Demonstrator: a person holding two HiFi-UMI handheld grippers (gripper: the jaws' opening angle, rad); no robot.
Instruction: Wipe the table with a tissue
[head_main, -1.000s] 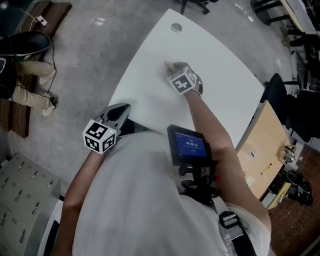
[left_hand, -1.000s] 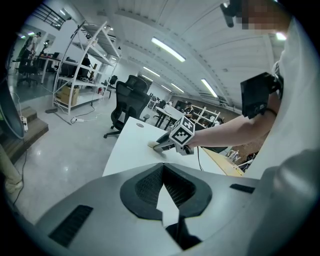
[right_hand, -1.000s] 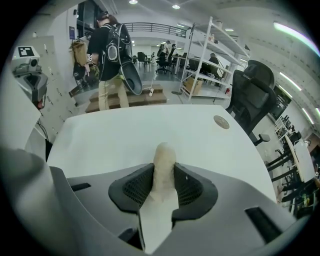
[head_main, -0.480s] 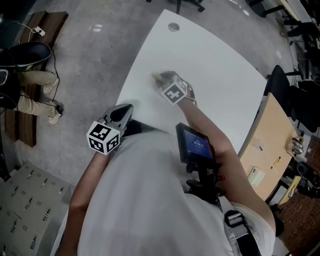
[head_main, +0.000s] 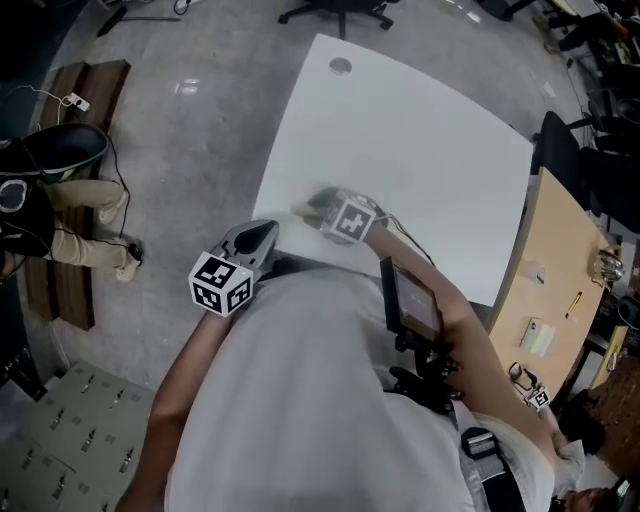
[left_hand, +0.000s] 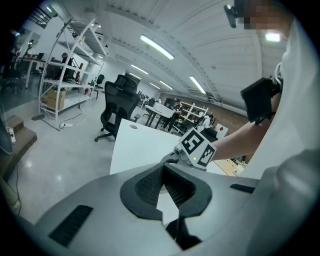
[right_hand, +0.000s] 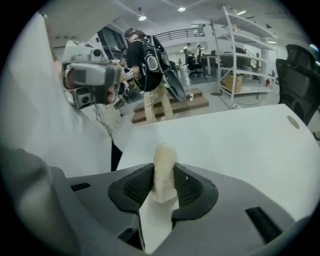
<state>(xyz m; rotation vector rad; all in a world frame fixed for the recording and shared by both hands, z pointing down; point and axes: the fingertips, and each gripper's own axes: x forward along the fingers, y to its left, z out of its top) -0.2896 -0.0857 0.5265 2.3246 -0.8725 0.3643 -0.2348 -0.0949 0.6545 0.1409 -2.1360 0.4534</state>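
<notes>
The right tool (right_hand: 164, 186) gripped a crumpled cream paper tissue (right_hand: 164, 162) low over the white curved tabletop (head_main: 400, 140), near its front edge. The left tool (left_hand: 165, 186) stood narrowly parted and empty beside that edge.

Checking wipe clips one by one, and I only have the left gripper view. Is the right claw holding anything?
Observer: Yes. The right claw is shut on a rolled tissue.
Operator: Where is it over the table?
Observer: In the head view it sits low by the near left edge of the table. The blur hides whether it is touching.
Operator: Anyone close by?
Observer: The right gripper view shows a person with a backpack standing on the floor past the table.
</notes>
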